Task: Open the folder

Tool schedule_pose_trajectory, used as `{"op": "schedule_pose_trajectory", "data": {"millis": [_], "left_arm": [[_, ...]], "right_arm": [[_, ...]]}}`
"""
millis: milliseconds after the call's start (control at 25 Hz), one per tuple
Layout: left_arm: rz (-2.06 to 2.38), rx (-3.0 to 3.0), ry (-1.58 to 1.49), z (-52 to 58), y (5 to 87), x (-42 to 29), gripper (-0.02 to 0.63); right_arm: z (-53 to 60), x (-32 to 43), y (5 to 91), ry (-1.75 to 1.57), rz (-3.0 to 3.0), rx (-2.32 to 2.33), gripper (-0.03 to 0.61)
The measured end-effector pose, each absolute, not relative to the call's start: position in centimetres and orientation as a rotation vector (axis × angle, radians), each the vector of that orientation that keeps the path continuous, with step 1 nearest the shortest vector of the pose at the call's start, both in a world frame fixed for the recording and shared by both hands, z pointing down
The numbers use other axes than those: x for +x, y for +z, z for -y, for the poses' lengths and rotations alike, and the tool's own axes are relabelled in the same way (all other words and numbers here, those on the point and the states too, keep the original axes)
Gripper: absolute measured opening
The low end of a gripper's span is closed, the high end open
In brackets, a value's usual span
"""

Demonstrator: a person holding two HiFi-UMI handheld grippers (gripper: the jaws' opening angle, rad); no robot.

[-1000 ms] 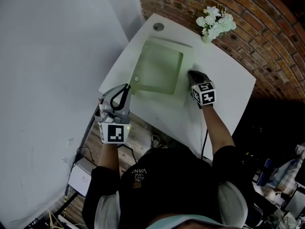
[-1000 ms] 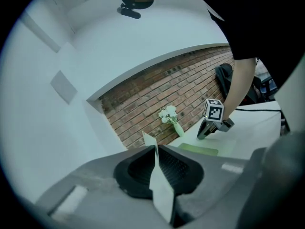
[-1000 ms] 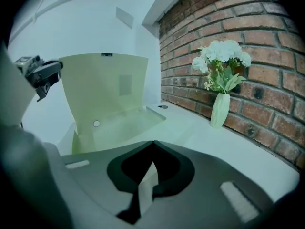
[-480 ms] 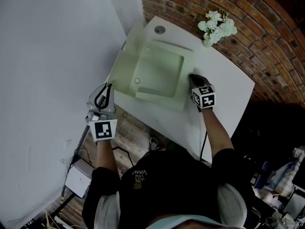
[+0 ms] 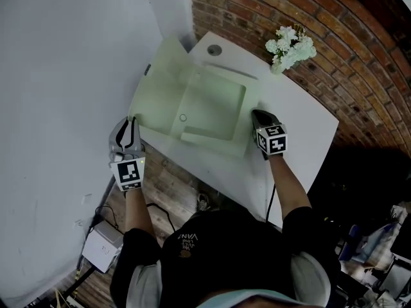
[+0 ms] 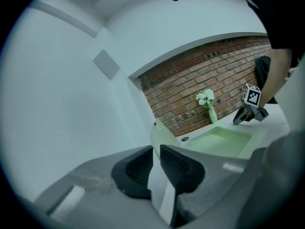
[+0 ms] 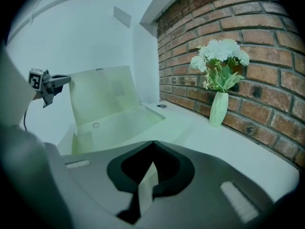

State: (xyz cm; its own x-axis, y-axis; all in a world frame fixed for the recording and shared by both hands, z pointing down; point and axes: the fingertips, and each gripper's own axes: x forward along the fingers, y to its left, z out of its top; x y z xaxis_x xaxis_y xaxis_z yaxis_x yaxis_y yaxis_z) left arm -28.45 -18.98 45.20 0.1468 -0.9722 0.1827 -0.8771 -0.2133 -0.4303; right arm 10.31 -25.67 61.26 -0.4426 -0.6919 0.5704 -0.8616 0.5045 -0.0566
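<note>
Two grippers share this job, and the left gripper (image 6: 157, 148) does the work. Its fingers pinch the free edge of the cover (image 5: 157, 98) of the folder (image 5: 212, 104), though they have just been easing apart, so the hold is light. The folder lies on the left half of the desk (image 5: 302, 133) with its back flat. The cover is swung out past the desk's left edge and stands tilted where I hold it.

My right gripper (image 7: 152, 141) sits at the folder's right edge, its fingers clenched together on nothing. Whether the tips press the folder or the desk just beside it, I cannot tell.

I judge the folder to be thin, light plastic: smooth, springy at the fold, and quick to slide on the desk unless pinned. The outer edge of the cover, away from the fold, is the place to take it. The opening looks nearly done. Flowers (image 5: 290, 34) stand well apart at the far edge.
</note>
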Motion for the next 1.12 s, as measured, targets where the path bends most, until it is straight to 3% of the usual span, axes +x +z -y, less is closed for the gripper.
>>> {"op": "schedule_pose_trajectory", "data": {"millis": [560, 1120], "left_arm": [[-2.098, -2.184, -0.633, 20.5, 50.3, -35.3, 0.083], [-2.302, -2.113, -0.839, 21.8, 56.3, -39.7, 0.126]], "right_arm": [[25.7, 10.3, 61.3, 0.482, 2.269, 1.255, -0.003], [25.6, 10.5, 61.2, 0.479, 2.271, 1.24, -0.002]]}}
